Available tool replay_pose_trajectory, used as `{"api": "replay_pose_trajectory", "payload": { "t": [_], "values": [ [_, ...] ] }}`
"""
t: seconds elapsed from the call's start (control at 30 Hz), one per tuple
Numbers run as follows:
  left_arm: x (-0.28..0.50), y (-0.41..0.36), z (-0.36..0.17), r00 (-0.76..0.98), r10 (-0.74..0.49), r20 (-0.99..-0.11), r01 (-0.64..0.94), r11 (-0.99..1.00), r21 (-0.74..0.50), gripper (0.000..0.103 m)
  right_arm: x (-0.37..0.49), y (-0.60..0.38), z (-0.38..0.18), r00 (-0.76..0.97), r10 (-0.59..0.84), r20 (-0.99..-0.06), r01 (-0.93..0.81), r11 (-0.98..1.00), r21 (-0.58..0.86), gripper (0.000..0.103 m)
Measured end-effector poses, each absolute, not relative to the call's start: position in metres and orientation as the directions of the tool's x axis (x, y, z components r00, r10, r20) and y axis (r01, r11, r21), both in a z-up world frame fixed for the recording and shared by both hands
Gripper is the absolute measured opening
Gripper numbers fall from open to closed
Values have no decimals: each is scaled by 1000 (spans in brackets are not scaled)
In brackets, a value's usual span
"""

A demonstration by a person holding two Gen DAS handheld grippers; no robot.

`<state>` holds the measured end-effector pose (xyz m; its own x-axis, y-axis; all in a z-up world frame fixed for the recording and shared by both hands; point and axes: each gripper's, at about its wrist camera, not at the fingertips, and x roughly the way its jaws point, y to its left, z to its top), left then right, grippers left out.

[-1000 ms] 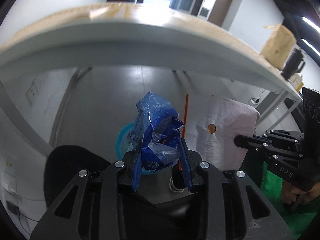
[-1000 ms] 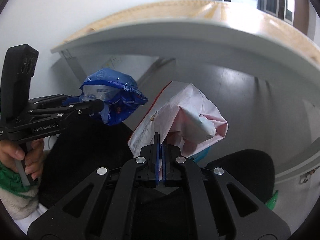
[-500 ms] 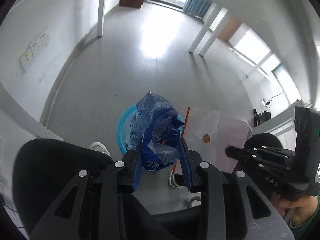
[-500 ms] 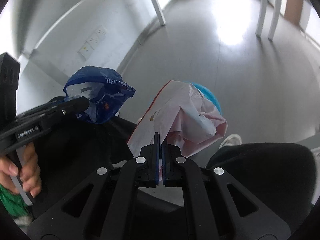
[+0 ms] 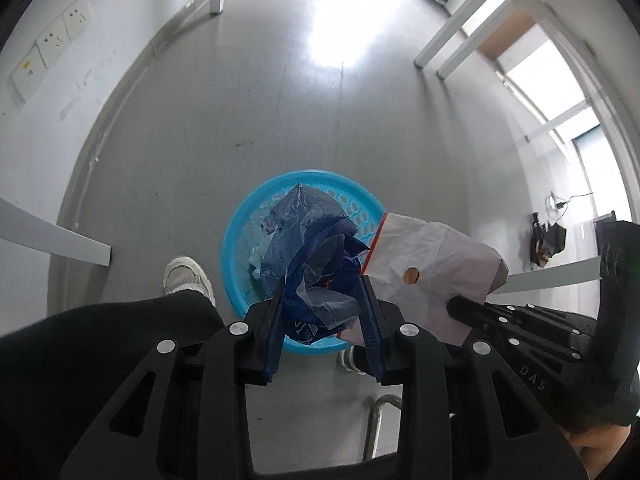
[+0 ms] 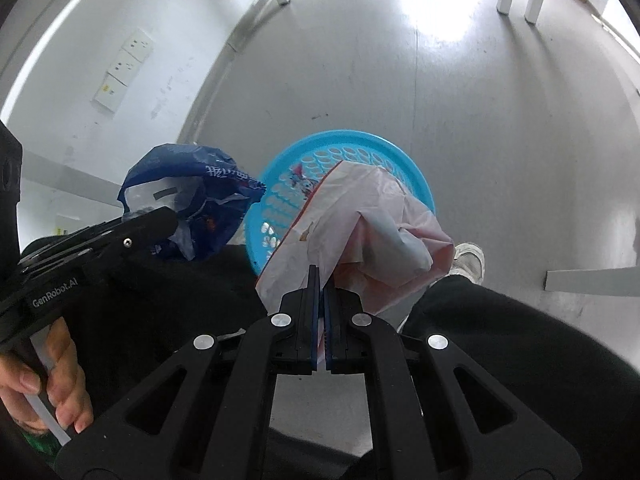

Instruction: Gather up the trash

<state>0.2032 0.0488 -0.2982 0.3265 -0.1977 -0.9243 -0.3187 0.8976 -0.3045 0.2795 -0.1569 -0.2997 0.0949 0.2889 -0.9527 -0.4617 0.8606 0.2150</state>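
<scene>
My left gripper (image 5: pixel 323 286) is shut on a crumpled blue plastic bag (image 5: pixel 310 248) and holds it right above a round blue waste basket (image 5: pixel 240 236) on the floor. My right gripper (image 6: pixel 320 280) is shut on a crumpled white and pink bag with a red edge (image 6: pixel 360 224), held above the same basket (image 6: pixel 416 176). The white bag (image 5: pixel 432 268) also shows at the right of the left wrist view, and the blue bag (image 6: pixel 192 196) at the left of the right wrist view. Some trash lies inside the basket.
The person's black trouser legs (image 5: pixel 100 340) and white shoes (image 5: pixel 186 276) flank the basket. White table legs (image 5: pixel 452 28) stand on the grey floor farther off. A wall with sockets (image 5: pixel 52 44) runs along the left.
Both grippers have tilted down from the table edge to the floor. The basket has come into full view under the two held bags. Both grips are unchanged.
</scene>
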Motion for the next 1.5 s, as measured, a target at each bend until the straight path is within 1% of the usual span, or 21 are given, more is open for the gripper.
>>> {"api": "replay_pose_trajectory", "payload": {
  "t": [0.07,0.13,0.33,0.5,0.53,0.57,0.6,0.63,0.67,0.7,0.83,1.07,1.13,1.23,1.27,1.33,1.5],
  "values": [
    [214,47,-310,291,-163,-943,-322,911,-257,33,289,-152,-314,73,260,-963,-456,867,199,1],
    [224,49,-322,260,-157,-953,-331,912,-241,33,304,-148,-333,37,235,-971,-439,877,196,1],
    [245,54,-347,198,-159,-967,-380,897,-226,33,325,-133,-360,26,181,-983,-433,889,152,1],
    [254,55,-352,195,-178,-965,-401,883,-244,33,336,-135,-370,16,187,-982,-418,894,163,2],
    [255,55,-351,207,-194,-959,-403,876,-264,35,338,-138,-370,17,196,-980,-415,893,172,4],
    [255,56,-348,220,-202,-954,-404,872,-278,43,340,-140,-371,23,201,-979,-410,895,174,4],
    [256,56,-347,230,-206,-951,-403,869,-286,49,341,-143,-371,28,203,-979,-404,898,174,9],
    [254,57,-343,249,-205,-946,-403,867,-294,58,341,-146,-371,33,203,-979,-396,902,174,23],
    [256,57,-342,257,-199,-946,-406,866,-292,58,340,-147,-370,36,199,-979,-391,905,169,31],
    [255,58,-339,263,-190,-946,-411,865,-288,58,340,-147,-370,38,196,-980,-390,906,166,34],
    [254,64,-335,278,-191,-942,-446,843,-302,56,342,-147,-369,49,200,-979,-393,905,165,34],
    [251,64,-325,299,-212,-930,-426,842,-329,56,338,-159,-355,74,217,-973,-375,910,174,34],
    [248,65,-323,300,-211,-930,-423,845,-328,56,334,-163,-349,83,224,-971,-373,911,178,36],
    [242,63,-319,287,-195,-938,-405,863,-304,57,327,-165,-337,108,221,-969,-401,902,161,38],
    [240,59,-316,282,-166,-945,-383,884,-269,57,325,-166,-333,120,215,-969,-411,899,149,38],
    [237,49,-307,288,-119,-950,-337,916,-217,57,320,-169,-326,137,210,-968,-419,898,136,44],
    [226,43,-292,307,-118,-944,-286,935,-210,58,308,-178,-310,156,226,-961,-424,895,142,46]
  ]
}}
